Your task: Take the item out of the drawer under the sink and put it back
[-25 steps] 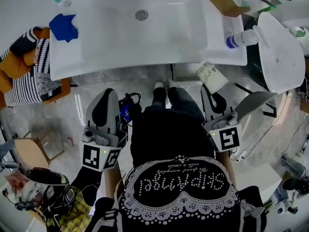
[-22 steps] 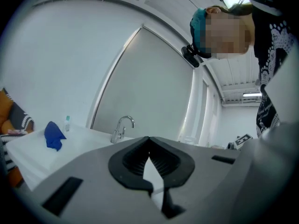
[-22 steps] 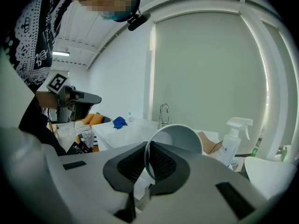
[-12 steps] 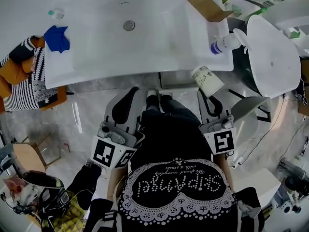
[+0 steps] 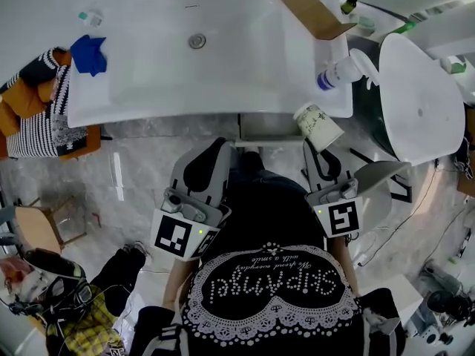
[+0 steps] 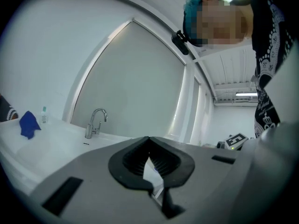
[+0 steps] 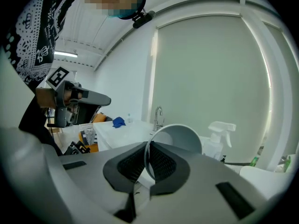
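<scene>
We see white paper cup (image 5: 319, 126): faint dark print on side, mouth open, tilted. Right gripper (image 5: 316, 147) clamped on its rim wall, cup held off floor at front right corner of sink (image 5: 148, 87), near spray bottle (image 5: 338, 71). Left gripper (image 5: 220, 147) jaws together, empty. Open floor (image 5: 141, 165) to our left.

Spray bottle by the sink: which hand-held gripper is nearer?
Right. The right hand-held gripper, gripping a paper cup, is just below the spray bottle; the left hand-held gripper is farther off, down-left.
</scene>
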